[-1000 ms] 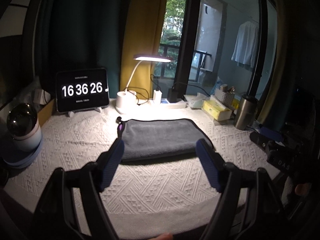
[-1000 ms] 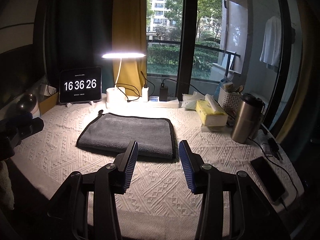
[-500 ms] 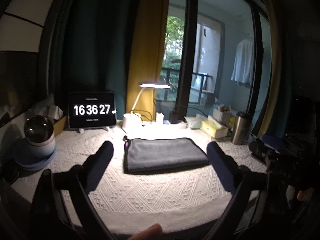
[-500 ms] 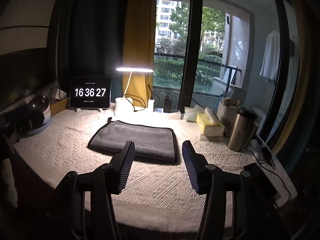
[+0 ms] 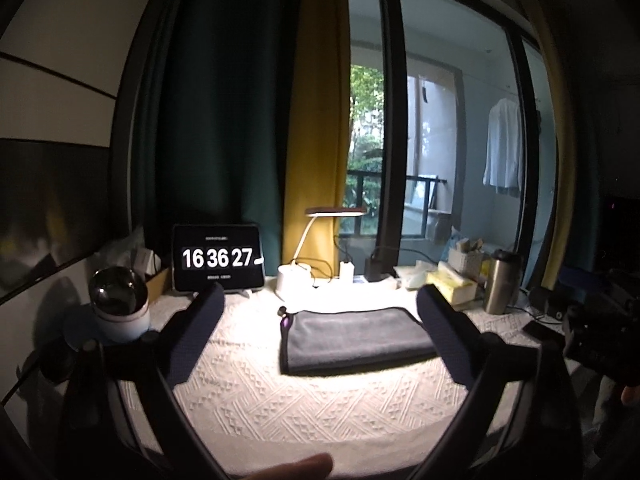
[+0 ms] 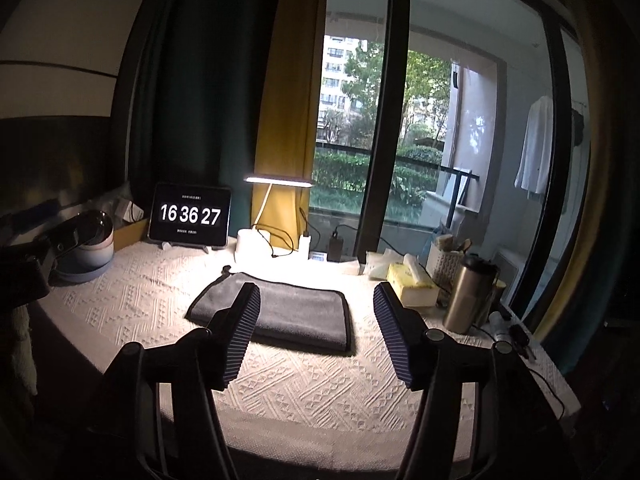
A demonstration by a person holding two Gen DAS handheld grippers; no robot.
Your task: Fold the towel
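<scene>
Nearest us, our left gripper (image 5: 320, 322) hangs above the desk's (image 5: 304, 404) front edge with its jaws spread wide and nothing between them; its right finger (image 5: 444, 340) overlaps the towel's (image 5: 356, 338) right end in that view, though we cannot tell that it touches. Our right gripper (image 6: 316, 330) is likewise released and bare, held over the front of the desk, and its left finger (image 6: 240, 336) covers part of the towel's near edge in the right wrist view. The towel (image 6: 296, 312) lies beyond both grippers, folded into a flat grey rectangle on the white textured cloth at the middle of the desk, apart from everything else. Past it, along the back edge, we see the lamp (image 6: 256, 244) lit just behind the towel, and a clock (image 6: 190, 216) reading 16 36 27 toward the back left corner. Toward the right side stand a yellow tissue box (image 6: 412, 290) and a steel flask (image 6: 468, 300). At the left edge sits a round dark-domed device (image 5: 118, 308) on a blue disc. Behind everything rise the curtains and the window.
</scene>
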